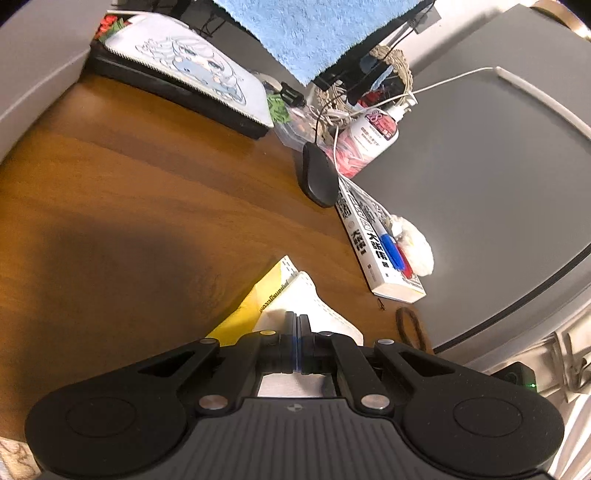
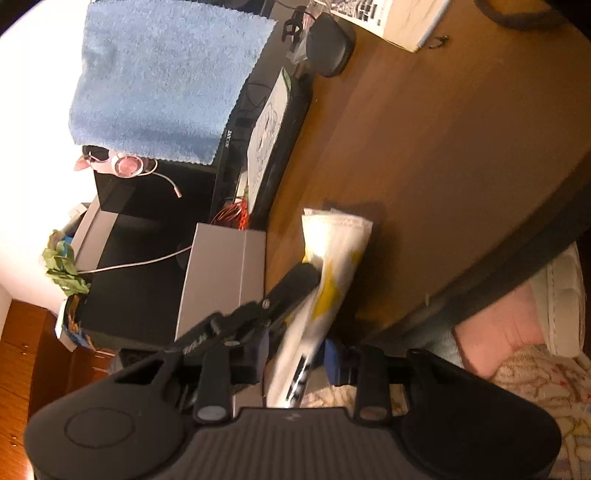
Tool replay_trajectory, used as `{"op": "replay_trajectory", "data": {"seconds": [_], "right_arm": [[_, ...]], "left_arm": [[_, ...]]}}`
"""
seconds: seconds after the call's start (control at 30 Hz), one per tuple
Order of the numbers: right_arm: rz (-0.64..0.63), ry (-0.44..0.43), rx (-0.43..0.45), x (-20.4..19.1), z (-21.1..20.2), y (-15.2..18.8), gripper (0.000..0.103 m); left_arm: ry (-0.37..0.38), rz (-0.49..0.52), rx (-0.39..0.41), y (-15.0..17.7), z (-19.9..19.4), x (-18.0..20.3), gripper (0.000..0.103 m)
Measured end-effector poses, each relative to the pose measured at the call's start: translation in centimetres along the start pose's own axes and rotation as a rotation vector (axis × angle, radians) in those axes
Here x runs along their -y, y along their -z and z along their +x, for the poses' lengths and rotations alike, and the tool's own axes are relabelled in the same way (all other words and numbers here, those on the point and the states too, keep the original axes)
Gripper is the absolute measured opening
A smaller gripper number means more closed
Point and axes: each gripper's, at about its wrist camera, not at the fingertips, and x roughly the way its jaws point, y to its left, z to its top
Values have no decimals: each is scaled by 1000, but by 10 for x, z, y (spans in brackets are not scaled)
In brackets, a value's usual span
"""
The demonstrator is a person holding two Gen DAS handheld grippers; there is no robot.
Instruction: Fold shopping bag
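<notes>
Surface: brown wood-grain desk (image 1: 140, 192), cluttered along the far edge. In the left wrist view I see a black mouse (image 1: 319, 175) at centre, a white book (image 1: 376, 243) with pens on it to the right, a lotion bottle (image 1: 373, 138) above that, and a zip pouch with a cartoon print (image 1: 188, 74) on a black keyboard at upper left. A blue towel (image 1: 314, 33) hangs over the top centre. A grey chair or panel fills the right side; a brown hair tie (image 1: 410, 326) lies near the desk edge.

Shopping bag (image 1: 291, 295): white and yellow, bunched up low centre in the left view, just ahead of the left gripper (image 1: 297, 325). Its jaws are pressed together on a fold of the bag.

In the right wrist view the bag (image 2: 332, 266) runs from mid-frame down through the right gripper (image 2: 295, 354). That gripper's jaws look clamped on it, but the area is motion-blurred and the right finger is mostly covered by fabric, so I can't be fully sure. The other gripper's black finger touches the bag mid-frame.

Room: grey box (image 2: 221, 280) and pink headphones (image 2: 125, 164) at left, a foot in a white shoe at lower right. The bag's handles and full outline are hidden. The print on it is unreadable.
</notes>
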Motion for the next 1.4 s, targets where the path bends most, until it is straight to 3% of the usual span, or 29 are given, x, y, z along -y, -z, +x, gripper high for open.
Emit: {"op": "replay_trajectory", "data": {"seconds": [0.03,0.17,0.23,0.27,0.33,0.37,0.43,0.57,0.7,0.83,0.9,1.07,1.17,1.2,1.27,1.3,1.33,1.4], "right_arm": [[-16,10,6,-1,2,0,11],[-105,35,30,-10,0,2,10],[-173,46,55,-19,-6,2,9],[-222,48,73,-26,-11,1,9],[-333,43,109,-41,-22,1,8],[-376,31,122,-47,-28,1,8],[-413,-25,127,-52,-38,-1,8],[-404,-161,116,-54,-53,-11,8],[-463,-320,57,-54,-69,-16,8],[-573,-524,-60,-63,-83,-17,8],[-626,-596,-110,-69,-88,-16,8],[-711,-644,-200,-81,-84,-12,8],[-720,-693,-232,-82,-84,-11,8],[-725,-701,-238,-83,-83,-11,8],[-737,-706,-250,-82,-86,-6,8],[-736,-707,-252,-81,-85,-5,8],[-731,-708,-252,-80,-84,-5,9],[-728,-696,-247,-78,-83,-3,10]], "left_arm": [[3,-1,3,0,-2,0,3],[75,-52,10,-1,-15,-5,6],[89,-17,32,-3,-28,2,13],[91,14,54,-5,-37,8,18],[93,78,103,-8,-56,18,55],[87,111,134,-9,-65,22,60],[81,171,186,-11,-82,28,67],[131,231,209,-14,-101,32,84],[235,335,129,-15,-118,43,89],[359,439,47,-9,-129,55,92],[403,459,25,-6,-131,62,92],[596,412,-23,-10,-126,66,91],[706,334,-44,-10,-121,60,80],[727,307,-45,-9,-120,58,75],[734,273,-35,-8,-114,57,53],[736,264,-35,-8,-112,57,28],[746,254,-35,-7,-110,56,19],[744,256,-18,-3,-111,59,16]]}}
